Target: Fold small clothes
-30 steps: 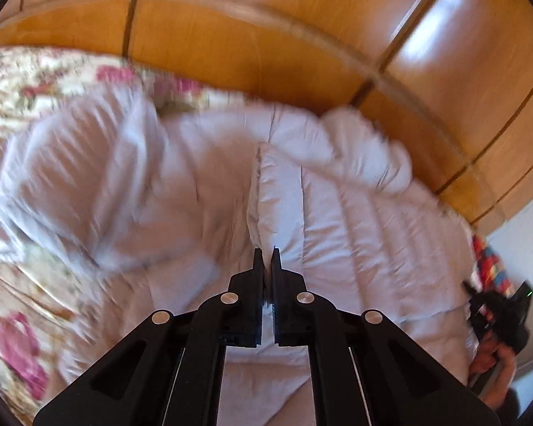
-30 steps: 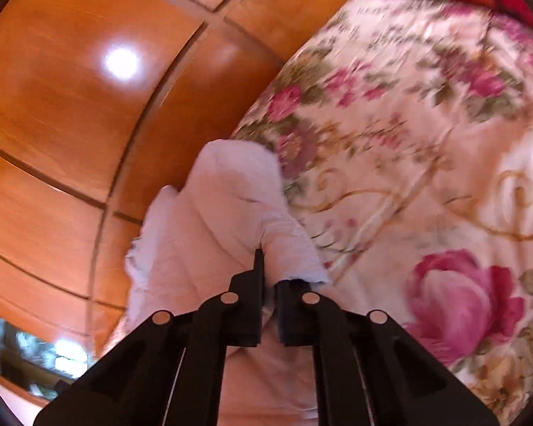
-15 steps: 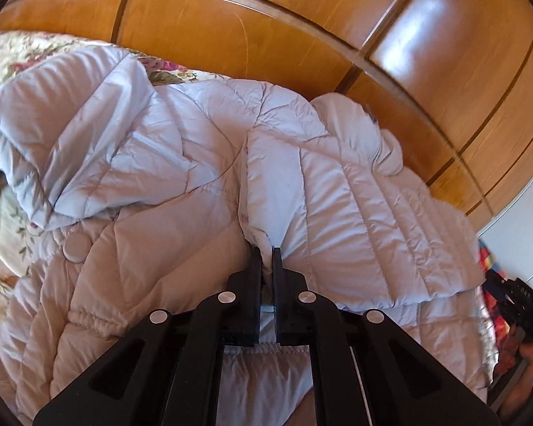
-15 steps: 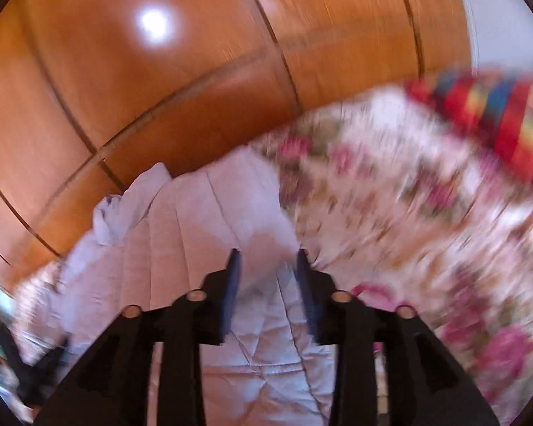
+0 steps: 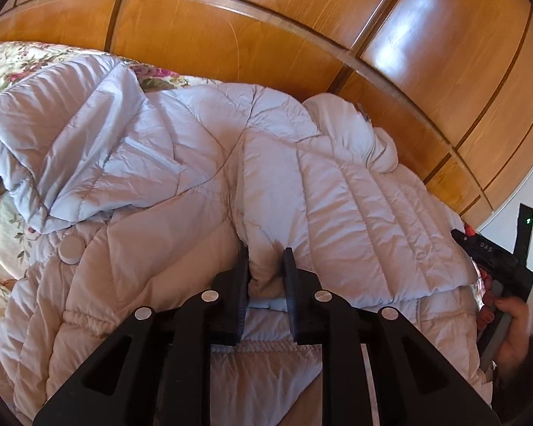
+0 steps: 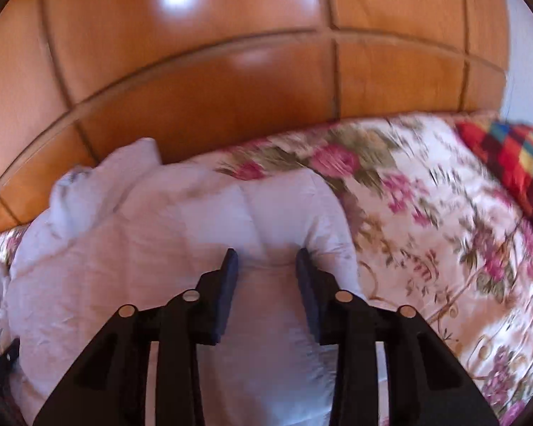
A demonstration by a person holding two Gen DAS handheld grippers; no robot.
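Puffy quilted jacket (image 5: 202, 191) on the bed (image 6: 426, 234) looks light, soft and slippery, best pinched at a seam or hem; left gripper (image 5: 265, 269) is opening around a fold, right gripper (image 6: 266, 266) is closing, spread, nothing pinched.

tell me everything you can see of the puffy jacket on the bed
The quilted jacket is pale lilac-grey, padded, with stitched channels, a round snap button and a gathered elastic hem. It lies spread on the floral bedspread against the wooden headboard, its sleeve folded across the body. A fold of the sleeve sits between the opening jaws of the left gripper; the right gripper, jaws closing, grips nothing.
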